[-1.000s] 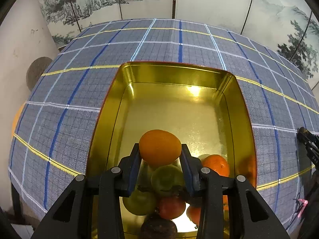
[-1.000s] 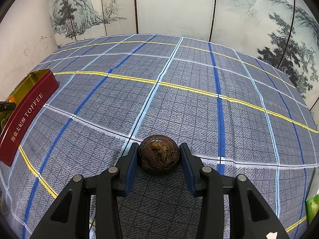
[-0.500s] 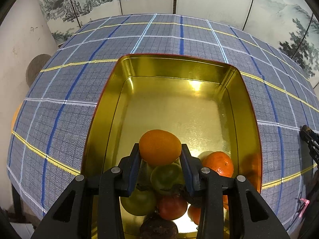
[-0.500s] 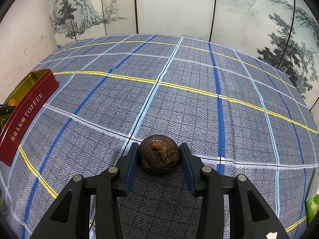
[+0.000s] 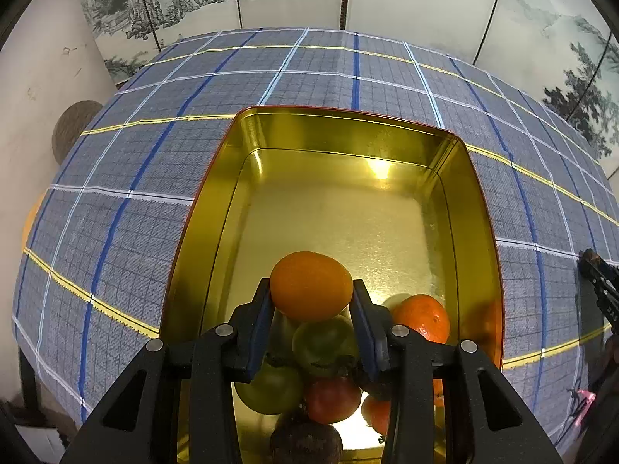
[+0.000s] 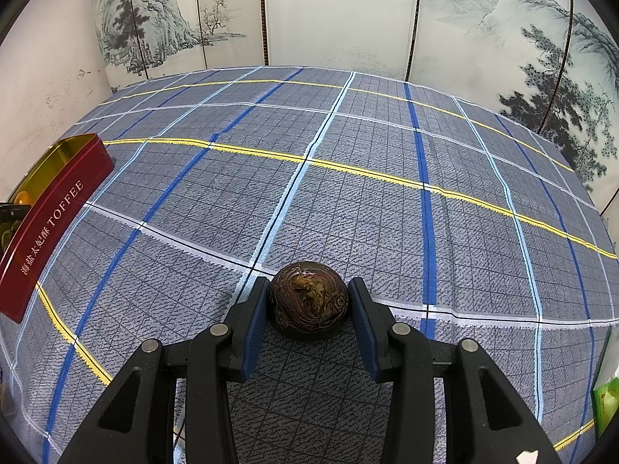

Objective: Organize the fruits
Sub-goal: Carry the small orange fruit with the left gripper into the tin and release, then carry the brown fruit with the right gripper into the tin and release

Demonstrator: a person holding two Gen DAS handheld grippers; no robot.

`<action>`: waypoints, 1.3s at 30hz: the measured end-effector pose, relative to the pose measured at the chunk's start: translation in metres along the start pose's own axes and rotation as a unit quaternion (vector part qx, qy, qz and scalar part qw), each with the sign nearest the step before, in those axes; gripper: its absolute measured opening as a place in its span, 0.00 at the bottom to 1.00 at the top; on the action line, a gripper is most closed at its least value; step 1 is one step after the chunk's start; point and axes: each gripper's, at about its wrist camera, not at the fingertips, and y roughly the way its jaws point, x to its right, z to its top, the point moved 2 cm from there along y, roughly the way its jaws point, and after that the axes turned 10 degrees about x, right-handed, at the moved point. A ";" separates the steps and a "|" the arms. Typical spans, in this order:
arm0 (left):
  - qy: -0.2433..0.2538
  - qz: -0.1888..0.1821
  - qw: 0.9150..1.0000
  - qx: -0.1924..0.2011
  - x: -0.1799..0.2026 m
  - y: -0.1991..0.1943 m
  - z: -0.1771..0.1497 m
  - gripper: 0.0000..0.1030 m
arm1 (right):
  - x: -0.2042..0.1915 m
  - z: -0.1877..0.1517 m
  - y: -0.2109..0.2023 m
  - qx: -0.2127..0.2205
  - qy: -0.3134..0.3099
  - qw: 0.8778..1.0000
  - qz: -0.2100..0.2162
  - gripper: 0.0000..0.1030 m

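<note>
Orange point(image 5: 311, 285), clamped in the left tongs point(image 5: 311, 301), hangs over the near end of the tin point(image 5: 340, 131), above the piled fruit point(image 5: 325, 367). Lower it onto the bare floor beyond the pile before opening. Right tongs point(image 6: 309, 301) hold a dark fruit point(image 6: 308, 298) mid-surface, well apart from the tin.
</note>
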 end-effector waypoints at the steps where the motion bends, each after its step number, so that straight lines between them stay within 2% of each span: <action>1: -0.001 0.000 1.000 0.001 0.000 -0.001 0.000 0.40 | 0.000 0.000 0.000 0.000 0.000 1.000 0.000 0.38; 8: 0.003 0.001 1.000 0.013 0.001 -0.009 0.002 0.51 | 0.000 0.000 0.000 0.000 0.000 1.000 0.000 0.38; 27: -0.020 -0.015 0.998 0.055 0.003 -0.059 -0.004 0.56 | 0.000 0.000 0.000 0.000 0.000 1.000 0.000 0.38; 39: -0.038 0.010 0.996 0.079 -0.012 -0.085 -0.028 0.57 | 0.001 -0.001 0.001 0.000 0.003 1.000 -0.007 0.36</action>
